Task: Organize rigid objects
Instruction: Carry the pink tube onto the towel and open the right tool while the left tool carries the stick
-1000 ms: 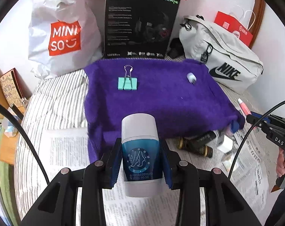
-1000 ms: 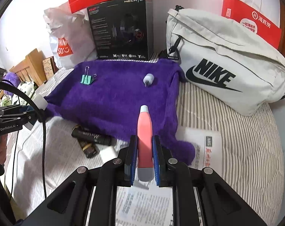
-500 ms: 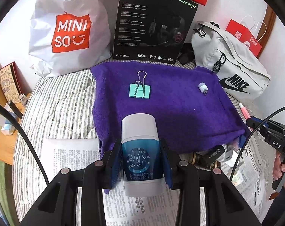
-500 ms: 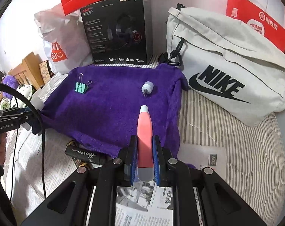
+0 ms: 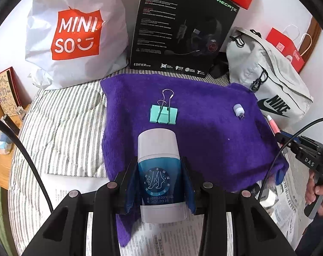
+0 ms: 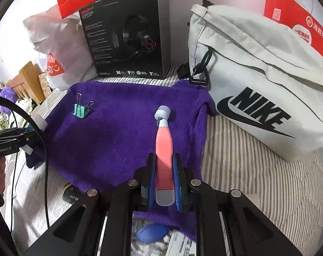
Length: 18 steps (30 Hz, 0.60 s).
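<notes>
From the left wrist camera, the left gripper pinches a white and blue bottle between its two pads, with the white cap pointing away over the purple towel. It points down at a slant. On the towel past the bottle lie a green clip and a small white plug, well apart. From the right wrist camera, the right gripper squeezes a thin pink tube tight, also slanting down over the towel. The tube's tip sits just beside the small white plug. A big white bag rests on the right.
</notes>
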Each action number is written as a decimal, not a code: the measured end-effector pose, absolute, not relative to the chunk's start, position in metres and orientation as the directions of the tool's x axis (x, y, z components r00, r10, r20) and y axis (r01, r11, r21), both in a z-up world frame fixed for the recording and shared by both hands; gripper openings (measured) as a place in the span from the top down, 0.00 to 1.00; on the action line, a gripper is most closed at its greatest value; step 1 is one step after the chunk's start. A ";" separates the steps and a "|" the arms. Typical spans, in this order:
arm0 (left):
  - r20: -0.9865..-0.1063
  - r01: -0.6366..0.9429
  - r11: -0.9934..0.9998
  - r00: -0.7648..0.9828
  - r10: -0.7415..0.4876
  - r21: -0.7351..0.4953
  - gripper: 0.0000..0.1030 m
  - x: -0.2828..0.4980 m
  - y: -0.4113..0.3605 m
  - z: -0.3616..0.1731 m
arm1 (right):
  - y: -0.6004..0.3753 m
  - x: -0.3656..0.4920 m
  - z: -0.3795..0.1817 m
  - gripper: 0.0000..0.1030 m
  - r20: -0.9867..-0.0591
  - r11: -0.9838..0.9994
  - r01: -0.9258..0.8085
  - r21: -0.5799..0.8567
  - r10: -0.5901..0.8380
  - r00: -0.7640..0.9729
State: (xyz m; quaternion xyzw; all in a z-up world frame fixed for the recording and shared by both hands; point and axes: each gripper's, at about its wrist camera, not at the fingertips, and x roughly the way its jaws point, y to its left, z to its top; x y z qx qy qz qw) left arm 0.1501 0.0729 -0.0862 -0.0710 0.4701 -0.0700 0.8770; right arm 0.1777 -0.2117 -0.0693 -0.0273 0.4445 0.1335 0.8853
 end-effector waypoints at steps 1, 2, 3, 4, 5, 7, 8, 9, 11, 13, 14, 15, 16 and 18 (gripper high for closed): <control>-0.816 0.052 0.980 0.546 -0.189 -0.192 0.65 0.153 0.073 -0.088 | -0.210 0.182 -0.071 0.85 -0.798 0.964 -0.259 0.064 0.205 0.567; -0.818 0.050 0.980 0.543 -0.188 -0.192 0.65 0.156 0.074 -0.090 | -0.209 0.186 -0.073 0.85 -0.801 0.965 -0.256 0.055 0.196 0.566; -0.821 0.045 0.980 0.541 -0.186 -0.192 0.65 0.158 0.074 -0.092 | -0.207 0.191 -0.077 0.85 -0.807 0.966 -0.253 0.047 0.186 0.561; -0.820 0.045 0.980 0.540 -0.187 -0.194 0.65 0.159 0.074 -0.092 | -0.206 0.195 -0.080 0.85 -0.812 0.967 -0.252 0.045 0.183 0.555; -0.820 0.049 0.979 0.538 -0.194 -0.200 0.65 0.161 0.074 -0.094 | -0.206 0.199 -0.084 0.85 -0.816 0.967 -0.250 0.047 0.181 0.548; -0.822 0.048 0.977 0.533 -0.201 -0.208 0.65 0.164 0.075 -0.097 | -0.204 0.207 -0.092 0.85 -0.830 0.968 -0.245 0.046 0.174 0.530; -0.823 0.048 0.977 0.531 -0.201 -0.207 0.65 0.166 0.075 -0.098 | -0.202 0.210 -0.096 0.85 -0.835 0.969 -0.244 0.041 0.167 0.525; -0.824 0.050 0.977 0.529 -0.201 -0.207 0.65 0.168 0.074 -0.099 | -0.200 0.213 -0.100 0.85 -0.838 0.969 -0.243 0.039 0.164 0.521; -0.826 0.051 0.977 0.526 -0.204 -0.208 0.65 0.171 0.075 -0.101 | -0.197 0.218 -0.105 0.85 -0.842 0.968 -0.247 0.050 0.174 0.511; -0.826 0.054 0.977 0.524 -0.205 -0.208 0.65 0.174 0.075 -0.101 | -0.195 0.222 -0.109 0.85 -0.846 0.969 -0.245 0.044 0.166 0.507; -0.828 0.054 0.976 0.522 -0.207 -0.210 0.65 0.177 0.075 -0.102 | -0.193 0.224 -0.111 0.85 -0.848 0.968 -0.246 0.040 0.164 0.504; -0.829 0.053 0.976 0.520 -0.207 -0.210 0.65 0.179 0.075 -0.103 | -0.193 0.225 -0.112 0.85 -0.849 0.969 -0.246 0.040 0.162 0.503; -0.830 0.051 0.976 0.518 -0.206 -0.211 0.65 0.181 0.075 -0.104 | -0.193 0.225 -0.114 0.85 -0.851 0.969 -0.245 0.041 0.162 0.500; -0.832 0.048 0.975 0.514 -0.209 -0.216 0.65 0.185 0.076 -0.106 | -0.194 0.226 -0.116 0.85 -0.853 0.969 -0.242 0.039 0.158 0.497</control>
